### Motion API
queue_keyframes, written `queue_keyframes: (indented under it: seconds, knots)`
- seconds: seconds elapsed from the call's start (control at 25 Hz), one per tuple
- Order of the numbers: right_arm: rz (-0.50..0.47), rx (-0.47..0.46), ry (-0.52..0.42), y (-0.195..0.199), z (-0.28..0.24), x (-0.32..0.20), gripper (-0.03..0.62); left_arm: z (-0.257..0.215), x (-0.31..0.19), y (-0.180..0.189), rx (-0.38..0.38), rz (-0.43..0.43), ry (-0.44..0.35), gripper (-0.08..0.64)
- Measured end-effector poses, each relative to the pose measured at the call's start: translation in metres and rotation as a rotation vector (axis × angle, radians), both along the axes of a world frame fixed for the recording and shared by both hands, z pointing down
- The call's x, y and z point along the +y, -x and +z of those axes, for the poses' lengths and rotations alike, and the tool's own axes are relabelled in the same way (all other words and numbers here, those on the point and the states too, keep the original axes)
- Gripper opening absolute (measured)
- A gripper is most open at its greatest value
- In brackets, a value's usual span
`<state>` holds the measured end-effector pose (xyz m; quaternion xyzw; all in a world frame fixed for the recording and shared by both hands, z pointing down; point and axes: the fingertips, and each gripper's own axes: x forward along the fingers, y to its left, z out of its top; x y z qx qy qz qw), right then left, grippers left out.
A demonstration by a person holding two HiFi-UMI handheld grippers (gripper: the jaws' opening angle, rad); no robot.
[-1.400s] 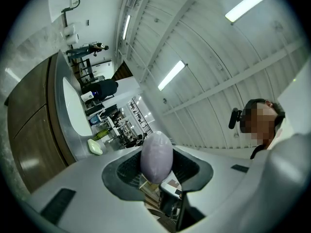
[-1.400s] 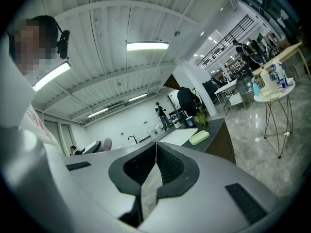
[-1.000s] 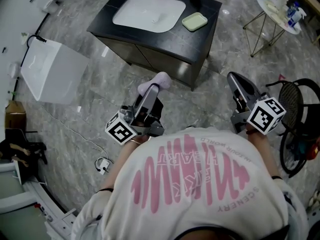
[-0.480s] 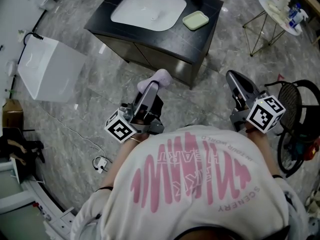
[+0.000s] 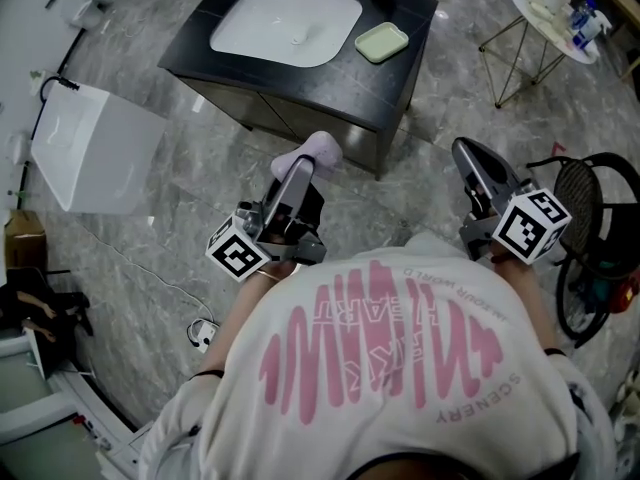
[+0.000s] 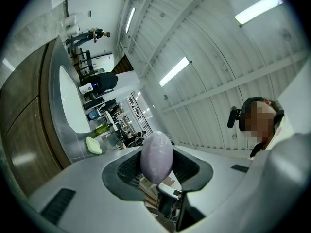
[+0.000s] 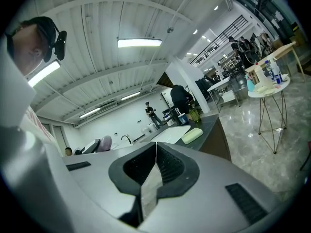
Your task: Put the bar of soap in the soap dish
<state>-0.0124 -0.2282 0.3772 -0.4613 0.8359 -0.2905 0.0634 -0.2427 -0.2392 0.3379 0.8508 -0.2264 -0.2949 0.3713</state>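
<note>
Against the frame a second earlier, your left gripper [image 5: 298,180] had edged slightly toward the dark counter [image 5: 335,86], carrying the soap with it. Your right gripper [image 5: 468,158] kept its place. The grip on the soap was unchanged.

Count taken: one bar of soap [image 5: 318,151], one soap dish [image 5: 382,42], one sink basin [image 5: 285,26], two grippers, and one marker cube on each.

Left gripper [image 6: 156,171]: clamped on the lilac bar of soap [image 6: 156,154], pads pressing on either side of it. Right gripper [image 7: 154,154]: closed, pads meeting at the tip, nothing between them.

The soap sat at the very tip of your left gripper, off the floor and short of the counter. In the left gripper view its long axis stood upright, crosswise to the line on which the jaws close, with its upper end rising clear above the pads. In the head view it lay across the tip.

The pale green soap dish [image 6: 94,145] lay on the counter ahead of the left gripper and to its right, well apart from the soap, just beside the basin. It lay ahead of your right gripper and to its left [image 7: 192,135].
</note>
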Motion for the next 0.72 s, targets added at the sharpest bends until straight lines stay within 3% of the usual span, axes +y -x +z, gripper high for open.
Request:
queue_keyframes:
  seconds: [0.36,0.72]
  knots:
    - [0.047,-0.019,0.014,-0.035,0.002,-0.009,0.018,0.009,-0.014,-0.047,-0.027,0.083,0.027,0.161]
    - [-0.020,-0.020,0.022,-0.054,0.004,-0.058,0.018,0.015,-0.048,-0.068,-0.037,0.028,0.061,0.161]
